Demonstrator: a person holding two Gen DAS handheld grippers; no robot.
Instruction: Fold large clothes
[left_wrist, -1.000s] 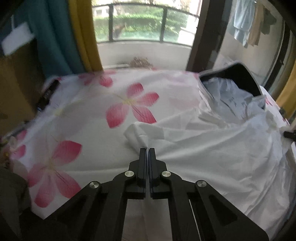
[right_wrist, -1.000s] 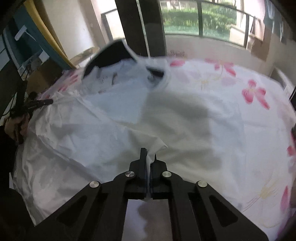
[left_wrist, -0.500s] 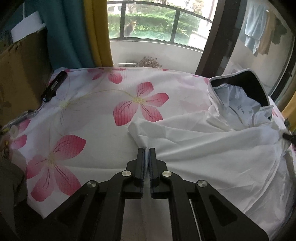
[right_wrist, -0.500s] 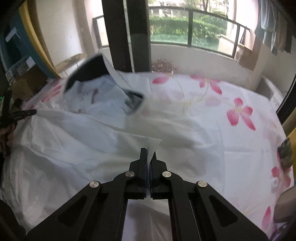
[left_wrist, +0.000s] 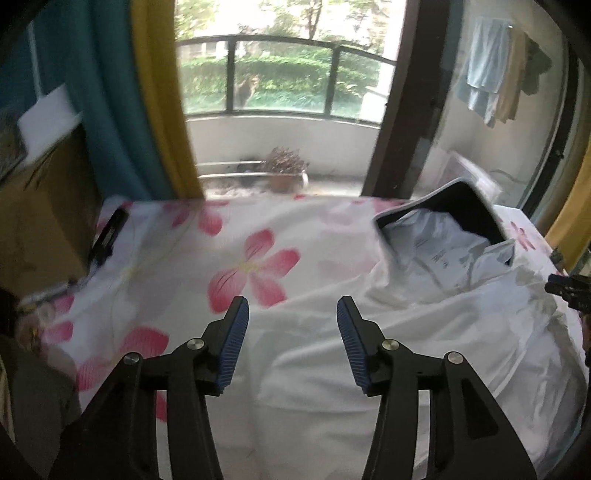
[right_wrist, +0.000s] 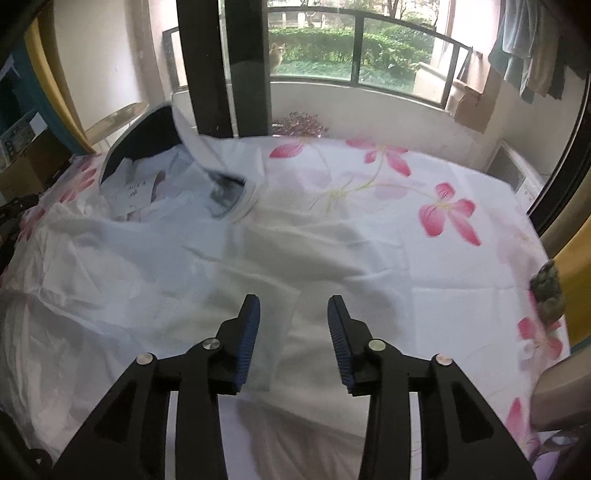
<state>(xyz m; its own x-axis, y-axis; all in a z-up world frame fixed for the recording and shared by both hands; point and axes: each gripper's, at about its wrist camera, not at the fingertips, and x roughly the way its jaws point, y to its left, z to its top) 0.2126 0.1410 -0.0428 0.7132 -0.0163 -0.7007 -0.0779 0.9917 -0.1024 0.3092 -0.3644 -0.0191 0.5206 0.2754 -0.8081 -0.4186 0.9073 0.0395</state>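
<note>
A large white garment (left_wrist: 424, 325) with a dark-lined collar (left_wrist: 465, 210) lies spread on the flowered bed sheet (left_wrist: 255, 273). My left gripper (left_wrist: 291, 314) hovers over the garment's left edge, its jaws opening, and nothing sits between the blue pads. In the right wrist view the same garment (right_wrist: 129, 266) covers the left half of the bed, its collar (right_wrist: 147, 144) at the far left. Over its folded right edge, my right gripper (right_wrist: 293, 314) also has its jaws opening, with the cloth lying below and free of the pads.
A cardboard box (left_wrist: 44, 206) and a black remote (left_wrist: 110, 232) sit at the bed's left side. Teal and yellow curtains (left_wrist: 110, 92) hang beyond. A dark door post (right_wrist: 229, 66) stands behind the bed, in front of the balcony railing. The other gripper's tip (left_wrist: 569, 291) shows at the right edge.
Both grippers were shut on pinches of the white garment and have now let go and opened. The cloth has dropped flat onto the bed. The left gripper has risen.
</note>
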